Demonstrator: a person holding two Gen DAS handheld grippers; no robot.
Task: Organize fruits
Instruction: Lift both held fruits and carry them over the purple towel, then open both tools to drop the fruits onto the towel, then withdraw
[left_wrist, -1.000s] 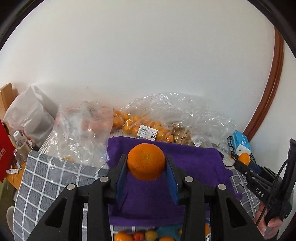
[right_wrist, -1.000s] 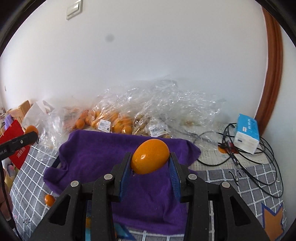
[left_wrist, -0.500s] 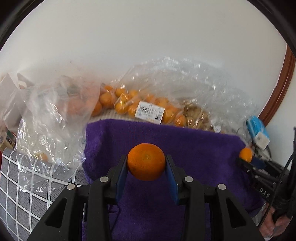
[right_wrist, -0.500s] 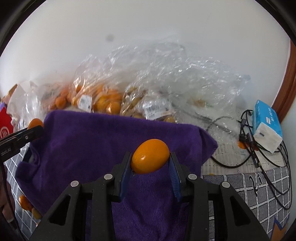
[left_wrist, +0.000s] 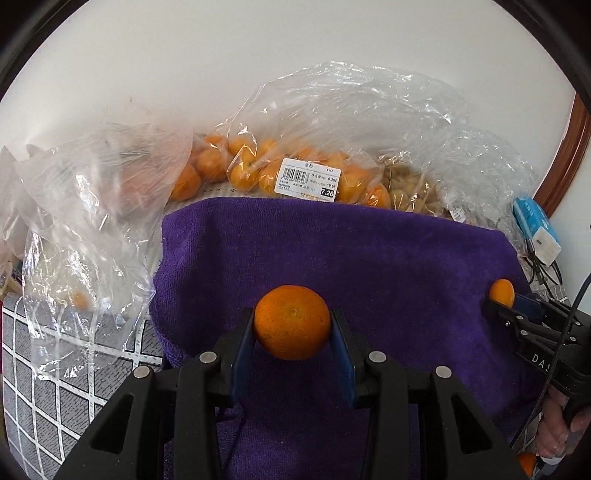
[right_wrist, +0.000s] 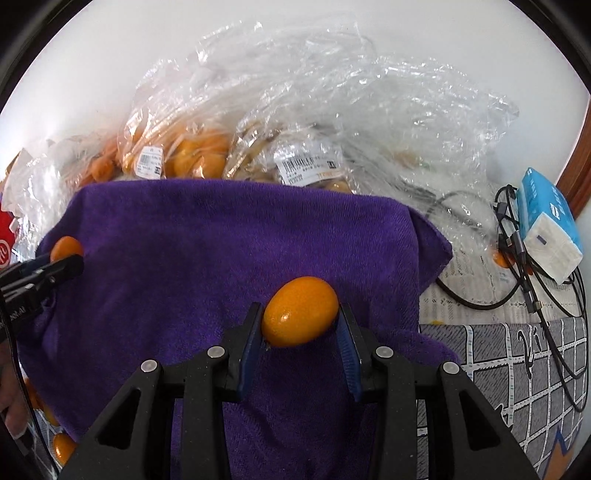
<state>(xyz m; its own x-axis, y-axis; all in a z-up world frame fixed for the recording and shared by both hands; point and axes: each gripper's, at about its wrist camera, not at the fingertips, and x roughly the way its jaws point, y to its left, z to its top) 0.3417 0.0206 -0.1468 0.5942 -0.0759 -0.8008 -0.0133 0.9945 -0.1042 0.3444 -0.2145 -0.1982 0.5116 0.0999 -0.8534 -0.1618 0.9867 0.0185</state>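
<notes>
My left gripper is shut on a round orange mandarin and holds it above the purple towel. My right gripper is shut on an oval orange kumquat above the same towel. The right gripper also shows at the right edge of the left wrist view. The left gripper shows at the left edge of the right wrist view.
Clear plastic bags of oranges and other produce lie behind the towel against the white wall. A blue tissue pack and black cables lie at right. Loose small fruits lie at the towel's front left on the checked cloth.
Both grippers have moved forward and lower over the purple towel, each still holding its fruit. The bags and the towel look larger and closer.
</notes>
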